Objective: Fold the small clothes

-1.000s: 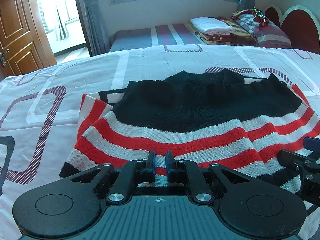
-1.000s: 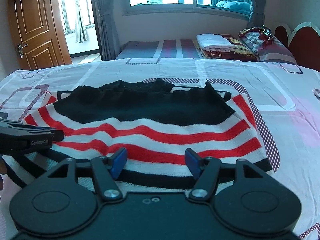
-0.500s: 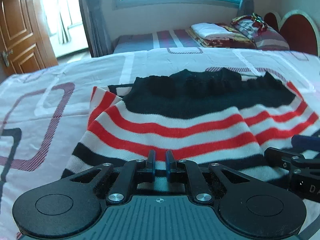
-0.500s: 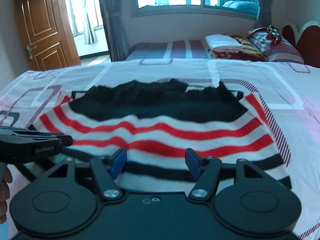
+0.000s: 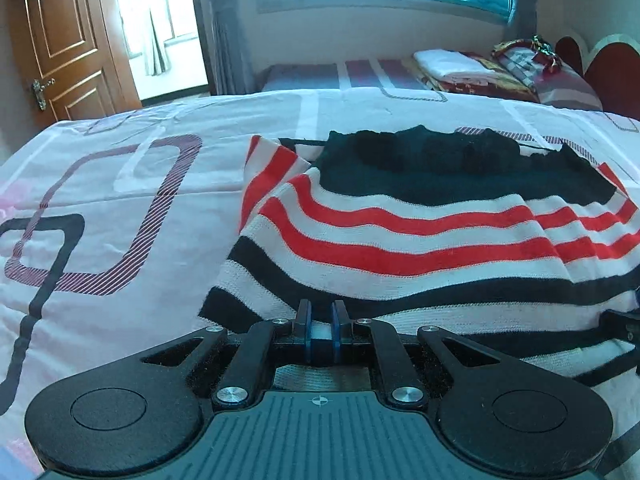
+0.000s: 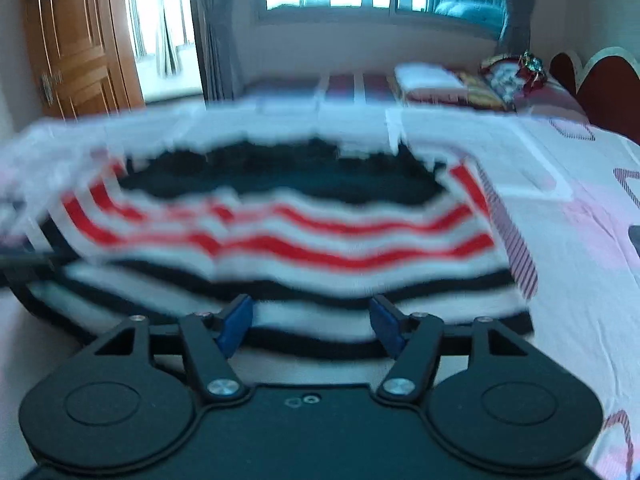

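A knitted sweater with a black top and red, white and black stripes lies flat on the bed, hem towards me. My left gripper is shut over the hem near its left corner; its blue pads stand almost together and I see no cloth pinched between them. In the blurred right wrist view the sweater fills the middle. There my right gripper hangs open just above the hem's black stripe, touching nothing. Part of the right gripper shows at the edge of the left wrist view.
The bed has a pale pink sheet with purple and black rectangle outlines. Behind it stands a second bed with folded bedding and a red headboard. A wooden door is at the far left, under-window curtains beside it.
Both grippers have drawn back along the sweater, from over the red stripes to its striped hem, and the left one has shifted leftwards. Neither gripper's opening has changed. The right view is now blurred.
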A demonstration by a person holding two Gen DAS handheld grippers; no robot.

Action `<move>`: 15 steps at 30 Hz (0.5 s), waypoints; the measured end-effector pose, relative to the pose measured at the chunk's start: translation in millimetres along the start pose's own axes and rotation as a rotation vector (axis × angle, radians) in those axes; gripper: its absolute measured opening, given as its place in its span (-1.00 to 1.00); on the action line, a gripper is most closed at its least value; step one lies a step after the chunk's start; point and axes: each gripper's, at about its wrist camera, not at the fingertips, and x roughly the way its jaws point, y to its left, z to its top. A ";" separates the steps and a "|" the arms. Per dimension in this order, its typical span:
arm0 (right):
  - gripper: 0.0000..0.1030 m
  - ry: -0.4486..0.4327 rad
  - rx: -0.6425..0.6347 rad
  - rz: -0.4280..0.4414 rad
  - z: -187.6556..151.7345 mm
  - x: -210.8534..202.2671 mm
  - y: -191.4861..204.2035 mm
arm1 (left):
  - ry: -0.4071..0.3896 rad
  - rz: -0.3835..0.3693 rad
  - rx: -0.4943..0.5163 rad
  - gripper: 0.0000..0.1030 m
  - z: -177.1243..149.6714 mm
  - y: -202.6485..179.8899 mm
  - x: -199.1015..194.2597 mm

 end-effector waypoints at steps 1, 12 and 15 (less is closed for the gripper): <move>0.23 0.006 -0.018 -0.005 -4.8 3.2 0.5 | 0.002 0.004 0.009 -0.80 0.2 -0.7 -0.5; 0.25 -0.040 -0.040 0.029 13.1 -19.1 18.6 | 0.001 -0.052 -0.061 -0.80 19.7 -0.7 -15.6; 0.24 -0.055 -0.045 0.058 30.0 -4.8 32.0 | -0.001 0.006 -0.052 -0.80 32.8 0.1 7.0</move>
